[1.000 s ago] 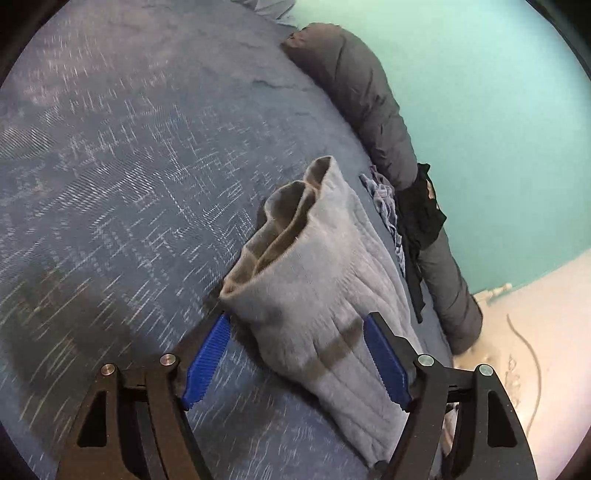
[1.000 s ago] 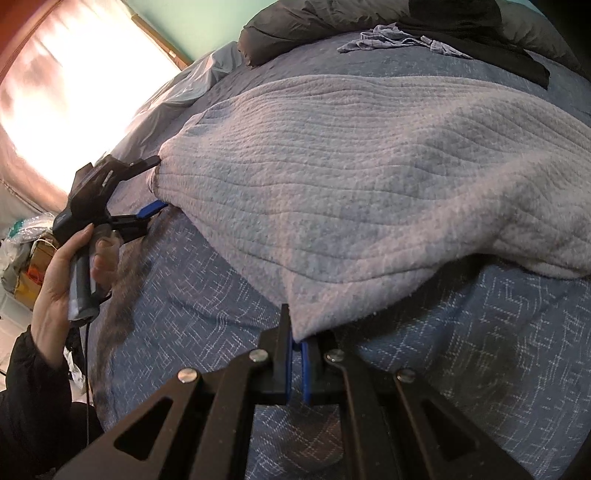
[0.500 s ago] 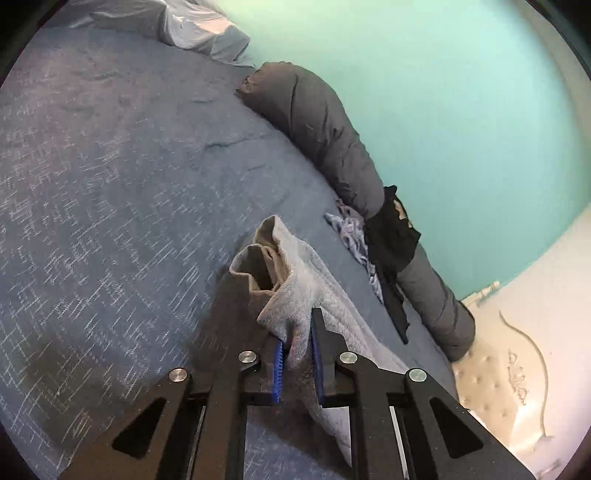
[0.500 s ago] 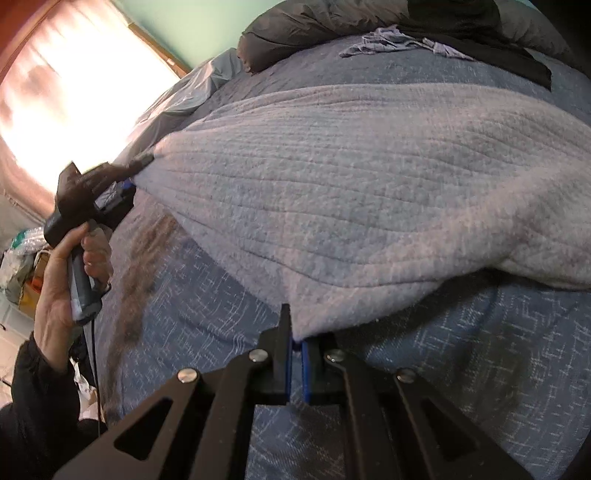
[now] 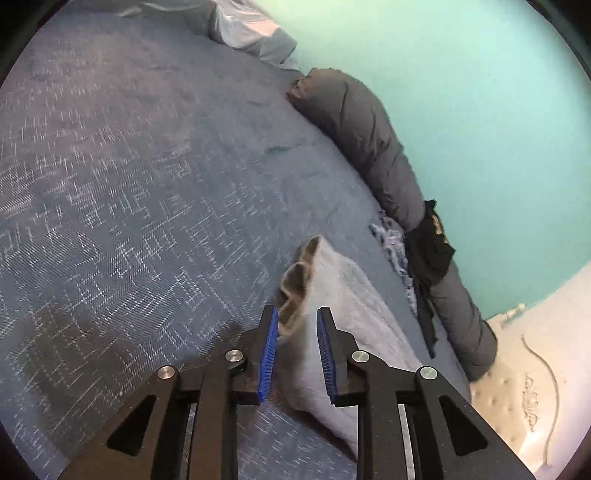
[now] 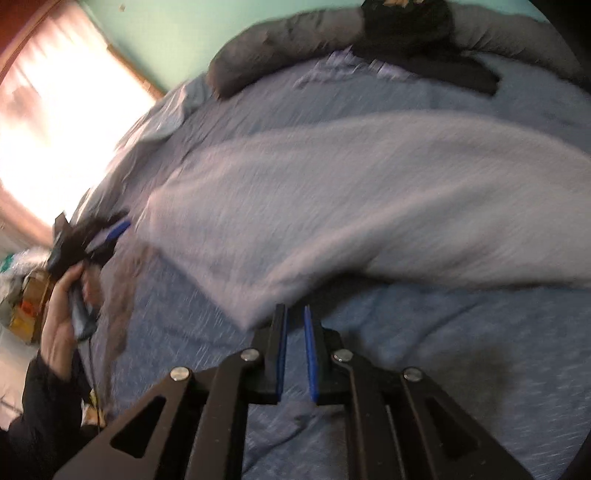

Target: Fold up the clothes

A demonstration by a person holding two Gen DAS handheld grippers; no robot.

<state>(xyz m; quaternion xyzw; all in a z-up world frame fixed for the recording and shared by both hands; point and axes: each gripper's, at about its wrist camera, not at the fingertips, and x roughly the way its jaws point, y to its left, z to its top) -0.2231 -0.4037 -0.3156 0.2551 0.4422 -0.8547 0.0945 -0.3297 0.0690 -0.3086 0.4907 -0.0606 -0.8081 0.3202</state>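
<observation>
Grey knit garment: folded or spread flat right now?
Folded, at least partly: the grey knit garment shows stacked layers at its near end. The right wrist view is too blurred to add more.

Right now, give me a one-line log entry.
left tongs: just opening, grey sweater edge between | right tongs: just opening, empty, sweater corner beside

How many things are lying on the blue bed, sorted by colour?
Light grey: 1, the knitted garment
Dark grey: 1, the rolled puffy quilt
Black: 1, the black garment
Pale purple: 1, the crumpled cloth
Pale blue: 1, the bedding bundle
Total: 5
</observation>
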